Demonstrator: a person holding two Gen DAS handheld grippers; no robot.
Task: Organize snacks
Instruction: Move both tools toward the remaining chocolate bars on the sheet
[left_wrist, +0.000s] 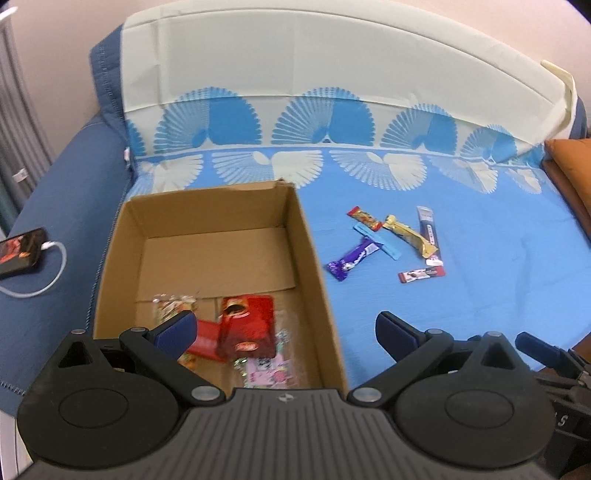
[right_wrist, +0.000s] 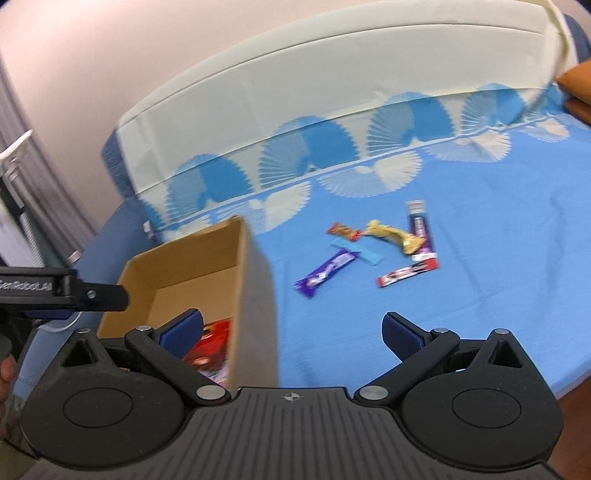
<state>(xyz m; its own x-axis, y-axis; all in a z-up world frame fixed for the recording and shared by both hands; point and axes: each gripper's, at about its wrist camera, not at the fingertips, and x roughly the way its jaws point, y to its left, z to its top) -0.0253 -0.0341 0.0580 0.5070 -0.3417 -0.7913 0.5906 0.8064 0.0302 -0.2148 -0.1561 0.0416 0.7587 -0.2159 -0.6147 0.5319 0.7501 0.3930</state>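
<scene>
So the biggest thing in shot was the bed (left_wrist: 480, 295), covered with a bright blue sheet with fan patterns, and a cream headboard (left_wrist: 295, 55) stood behind it. An orange cushion (left_wrist: 569, 173) sat at the far right edge. On the left half of the sheet sat an open cardboard box (left_wrist: 306, 258), and it already had a few snacks in its near end: a red packet (left_wrist: 251, 325), a clear printed bag (left_wrist: 173, 306) and a pinkish wrapper (left_wrist: 269, 373), all bunched together and partly overlapping.

The left gripper (left_wrist: 286, 328) hung over the near right corner of the box with its fingers spread wide and nothing between them. The right gripper (right_wrist: 291, 334) was right beside it, over the box's right wall and the bare sheet, fingers also wide apart and empty.

The rest of the snacks lay loose on the sheet to the right of the box, well clear of both grippers: a purple bar (left_wrist: 351, 260), a gold bar (left_wrist: 406, 234), a red-and-orange bar (left_wrist: 364, 218), a light blue stick (left_wrist: 376, 242), a tall purple-and-white pack (left_wrist: 428, 229) and a small red-and-white bar (left_wrist: 421, 275). The gold one overlapped the tall pack, and the purple bar touched the blue stick.

Off to the left, a phone (left_wrist: 22, 251) lay on the dark blue bedding with a white cable (left_wrist: 55, 273) plugged in.
</scene>
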